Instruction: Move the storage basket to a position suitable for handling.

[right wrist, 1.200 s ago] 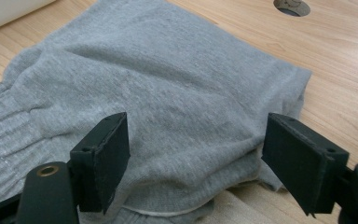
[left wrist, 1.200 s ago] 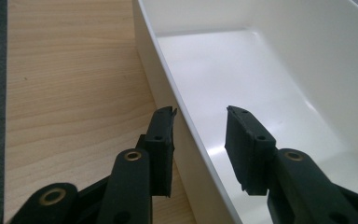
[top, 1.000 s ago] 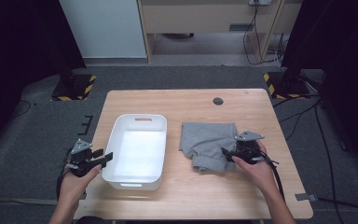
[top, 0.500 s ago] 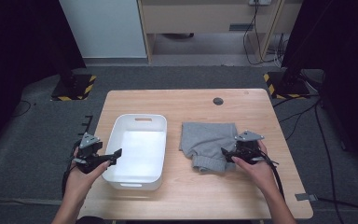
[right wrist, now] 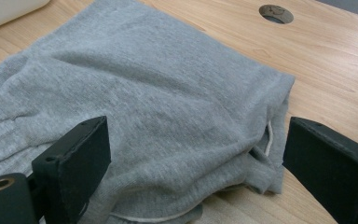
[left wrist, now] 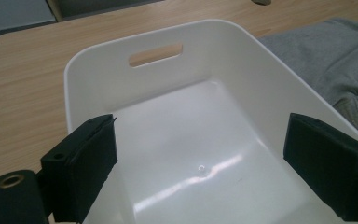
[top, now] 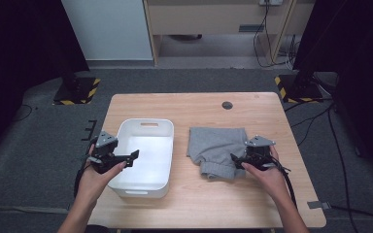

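**Inspector A:** How do the hands stand, taking the white tub (top: 145, 155) as reference?

**Inspector B:** The left forearm enters from the table's near edge. The left hand (top: 97, 172) holds the left gripper (top: 131, 158) over the tub's left rim, pointing across the tub toward the grey garment (top: 218, 148). The right hand (top: 267, 172) holds the right gripper (top: 235, 160) to the right of the tub, at the garment's near right corner.

**Inspector A:** State of the jaws?

**Inspector B:** Both pairs are spread wide, and both have just been opening. In the left gripper view the jaws frame the bare tub floor (left wrist: 200, 154) with nothing between them. In the right gripper view the jaws straddle the folded edge of the garment (right wrist: 168, 107); the pads do not press on the cloth.

**Inspector A:** Where does the garment lie?

**Inspector B:** Flat on the wooden table (top: 194, 104), just beside the tub's right wall, apart from it. Its ribbed waistband faces the near edge.
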